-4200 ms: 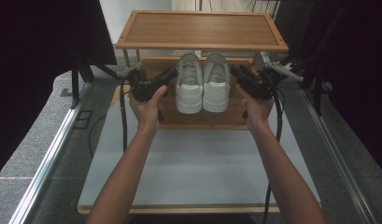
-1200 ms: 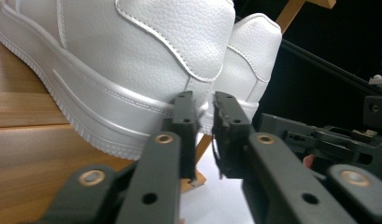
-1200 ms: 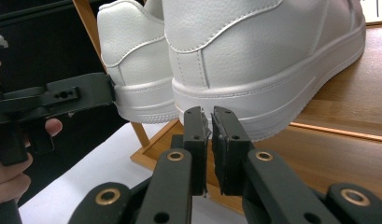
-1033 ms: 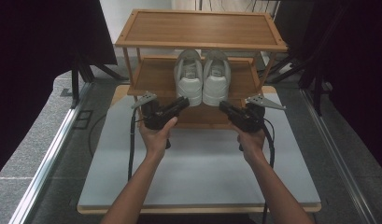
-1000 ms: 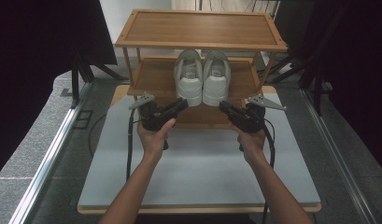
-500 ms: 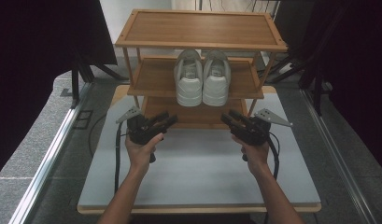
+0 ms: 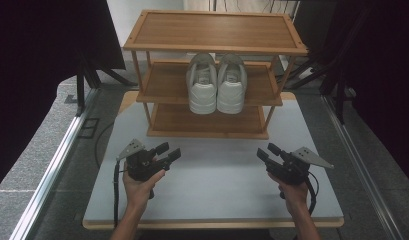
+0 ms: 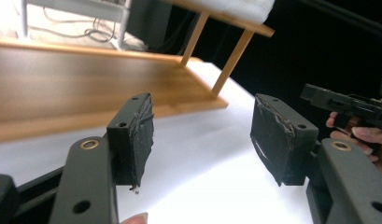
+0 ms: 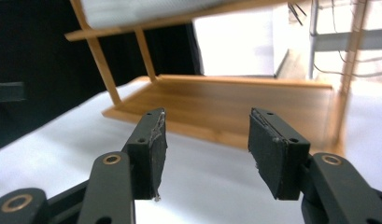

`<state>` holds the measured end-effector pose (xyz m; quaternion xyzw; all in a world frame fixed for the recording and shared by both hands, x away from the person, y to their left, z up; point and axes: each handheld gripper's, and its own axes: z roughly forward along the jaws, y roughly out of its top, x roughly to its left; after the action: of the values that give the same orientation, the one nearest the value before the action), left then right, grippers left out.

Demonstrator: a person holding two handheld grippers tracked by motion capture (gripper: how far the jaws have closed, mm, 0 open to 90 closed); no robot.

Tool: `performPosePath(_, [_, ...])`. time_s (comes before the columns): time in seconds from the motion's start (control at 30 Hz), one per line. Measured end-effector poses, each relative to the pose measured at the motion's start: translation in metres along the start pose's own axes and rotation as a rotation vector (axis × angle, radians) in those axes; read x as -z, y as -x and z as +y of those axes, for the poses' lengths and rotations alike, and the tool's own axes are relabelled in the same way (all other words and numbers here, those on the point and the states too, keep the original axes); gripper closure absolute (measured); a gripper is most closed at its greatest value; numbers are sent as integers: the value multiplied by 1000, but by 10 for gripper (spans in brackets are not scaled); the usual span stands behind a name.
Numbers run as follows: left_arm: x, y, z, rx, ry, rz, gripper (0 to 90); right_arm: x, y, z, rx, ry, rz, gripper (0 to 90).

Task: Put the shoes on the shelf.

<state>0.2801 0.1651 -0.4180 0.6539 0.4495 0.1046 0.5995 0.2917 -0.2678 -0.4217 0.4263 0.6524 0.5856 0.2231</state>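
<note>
White shoes (image 7: 217, 82) sit paired on the rack's (image 7: 212, 35) middle shelf, toes toward the person, heels hidden under the top shelf. Left gripper (image 7: 168, 152) and right gripper (image 7: 268, 152) hover wide apart, empty, over the table (image 7: 217, 190).

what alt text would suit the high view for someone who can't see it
A pair of white sneakers sits on the middle tier of a three-tier wooden shoe rack. In front, two hands hold an open black left gripper and right gripper over a pale tabletop.
</note>
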Motion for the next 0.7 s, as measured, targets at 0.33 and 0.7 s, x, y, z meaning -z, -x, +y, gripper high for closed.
performPosePath(0.33, [2,-16,-18,31,-45,41,381,11,15,-19,-36,-46,-44,440])
performPosePath(0.7, [9,-22,-20,38,-37,79,371,14,17,-22,-47,-25,-50,432])
